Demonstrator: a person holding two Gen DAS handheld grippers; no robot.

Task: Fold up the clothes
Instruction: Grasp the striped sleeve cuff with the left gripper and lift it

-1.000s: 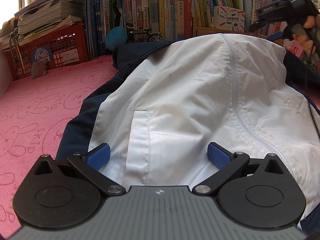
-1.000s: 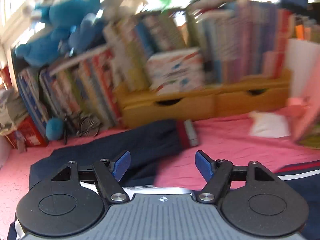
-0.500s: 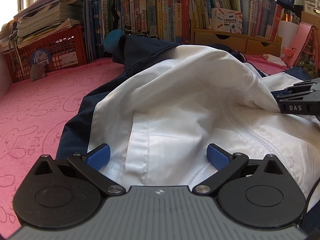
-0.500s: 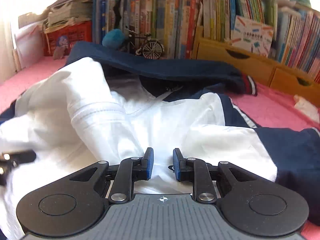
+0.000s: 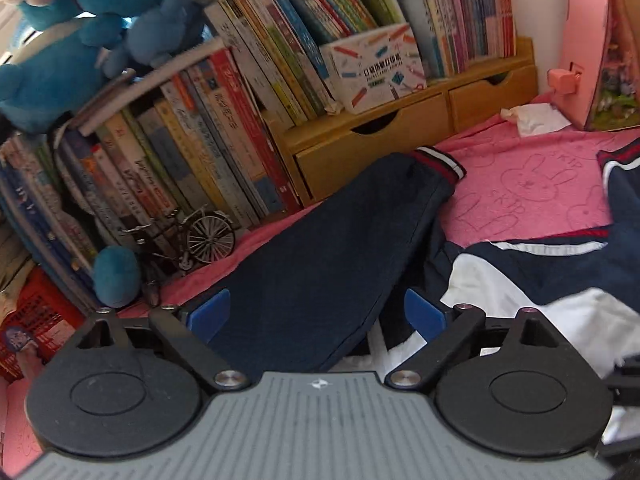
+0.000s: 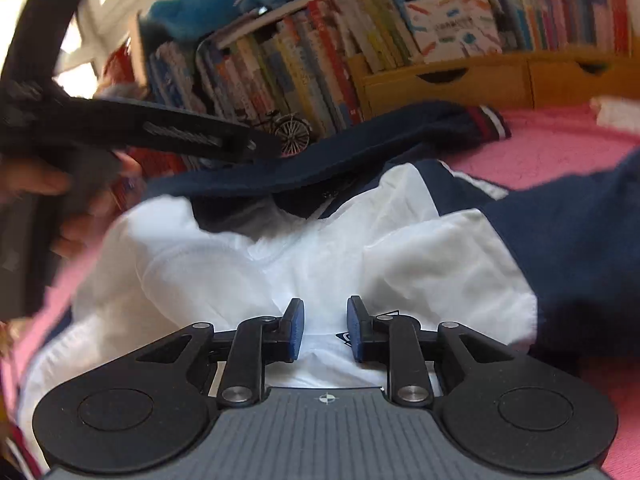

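Pinching crumpled white jacket (image 6: 280,264) fabric, our right gripper (image 6: 322,330) fingers nearly meet; left gripper (image 5: 316,316) fingers gape, slightly narrowing, over its smooth navy sleeve (image 5: 340,240).

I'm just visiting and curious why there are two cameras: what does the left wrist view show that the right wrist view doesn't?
Only the left wrist view shows the pink box at the far right, the crumpled tissue clearly, and the left gripper from behind, jaws wide over the navy sleeve.

Only the right wrist view shows the hand carrying that left gripper, and the right gripper, nearly closed on the jacket's white fabric.

Both show the books, toy bicycle, wooden drawers and pink cloth.
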